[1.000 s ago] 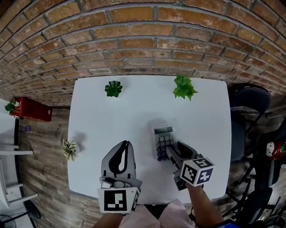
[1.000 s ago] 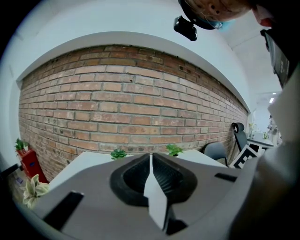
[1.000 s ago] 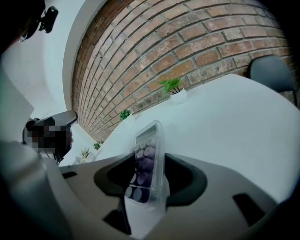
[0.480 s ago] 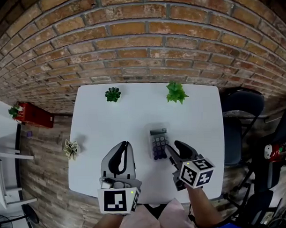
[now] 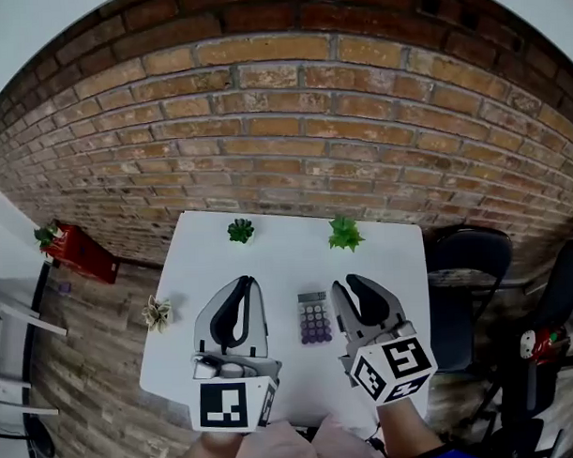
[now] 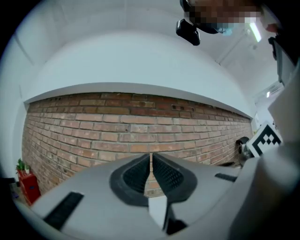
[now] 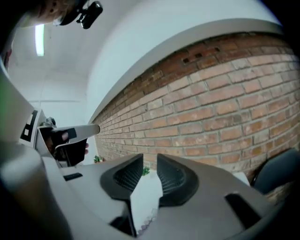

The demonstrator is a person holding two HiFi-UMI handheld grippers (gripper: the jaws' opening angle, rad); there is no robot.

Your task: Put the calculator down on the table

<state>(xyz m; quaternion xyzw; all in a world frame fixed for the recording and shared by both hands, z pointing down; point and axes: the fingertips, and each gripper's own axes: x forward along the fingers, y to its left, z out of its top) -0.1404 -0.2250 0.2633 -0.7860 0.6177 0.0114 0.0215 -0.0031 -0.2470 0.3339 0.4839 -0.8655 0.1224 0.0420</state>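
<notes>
The grey calculator with purple keys lies flat on the white table, between the two grippers and touched by neither. My left gripper hovers above the table left of it, its jaws shut with only a thin slit between them. My right gripper is raised just right of the calculator. Its jaws are closing, with a narrow gap still showing and nothing in it. Both gripper views face the brick wall, and neither shows the calculator.
Two small green potted plants stand at the table's far edge. A brick wall rises behind. A dark chair is at the right; a small plant and a red box sit on the floor at the left.
Both grippers have risen away from the table. The right one has drawn off the calculator and its jaws have narrowed. The calculator stays flat on the table.
</notes>
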